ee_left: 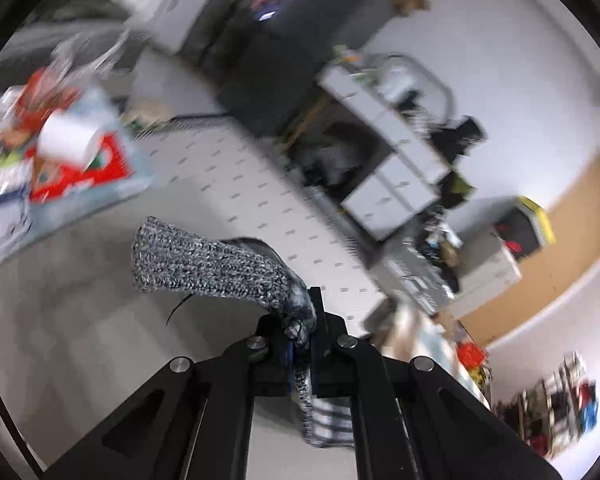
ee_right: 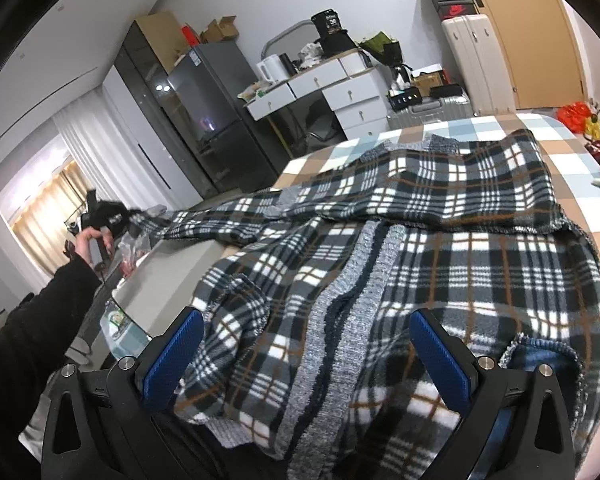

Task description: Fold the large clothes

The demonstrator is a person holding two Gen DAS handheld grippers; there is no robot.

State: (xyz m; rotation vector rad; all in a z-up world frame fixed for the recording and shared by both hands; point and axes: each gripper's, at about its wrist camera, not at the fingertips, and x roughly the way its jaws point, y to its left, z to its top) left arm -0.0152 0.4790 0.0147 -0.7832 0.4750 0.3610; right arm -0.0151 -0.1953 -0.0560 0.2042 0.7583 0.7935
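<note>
Left tool point(ee_left: 306, 330) clamped on knit cuff point(ee_left: 204, 264); right tool point(ee_right: 308, 356) agape over plaid jacket point(ee_right: 420, 248), unheld. Risk: cuff slipping under sleeve tension.

So the big black, white and brown plaid fleece jacket point(ee_right: 400, 240) with grey knit trim is sprawled rumpled across the checked bedspread point(ee_right: 572, 136), one sleeve stretched off the left edge, its grey ribbed cuff point(ee_left: 204, 264) lifted up.
</note>
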